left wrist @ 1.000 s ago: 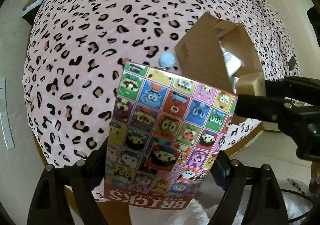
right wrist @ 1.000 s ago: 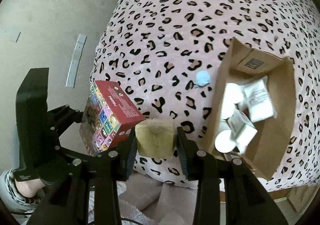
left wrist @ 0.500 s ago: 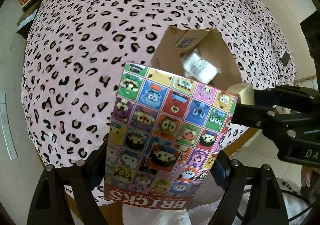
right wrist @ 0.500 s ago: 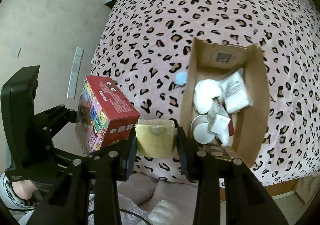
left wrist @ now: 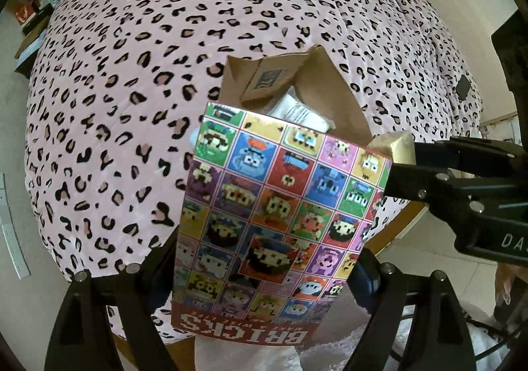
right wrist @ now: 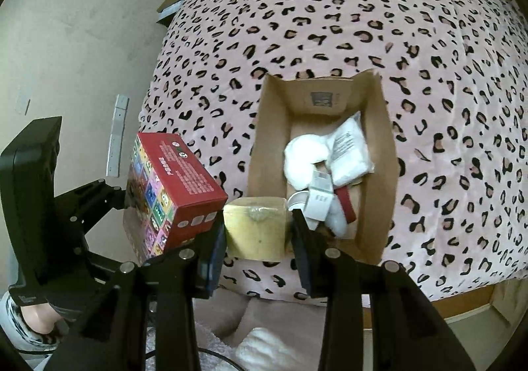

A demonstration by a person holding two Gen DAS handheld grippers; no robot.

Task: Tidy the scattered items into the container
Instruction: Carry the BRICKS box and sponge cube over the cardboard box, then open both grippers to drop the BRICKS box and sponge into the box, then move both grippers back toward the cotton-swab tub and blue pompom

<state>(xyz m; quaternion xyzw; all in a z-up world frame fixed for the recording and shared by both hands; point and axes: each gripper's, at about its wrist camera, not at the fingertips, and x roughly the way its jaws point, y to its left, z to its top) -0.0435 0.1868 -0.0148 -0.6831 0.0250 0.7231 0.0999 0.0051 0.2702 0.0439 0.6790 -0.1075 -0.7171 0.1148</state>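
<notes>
Our left gripper (left wrist: pixel 264 275) clamps the glossy rectangular BRICKS box (left wrist: pixel 277 216) above the bed's edge; our right gripper (right wrist: pixel 257 235) pinches a yellowish foam-like block (right wrist: pixel 254 228) beside the open cardboard carton (right wrist: pixel 267 140) on the soft leopard-print blanket (right wrist: pixel 330 24).

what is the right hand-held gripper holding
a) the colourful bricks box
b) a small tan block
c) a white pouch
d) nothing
b: the right hand-held gripper is shut on the small tan block, with its pads pressing both sides; the bricks box is in the left hand-held gripper, and the white pouch lies in the cardboard box.
</notes>
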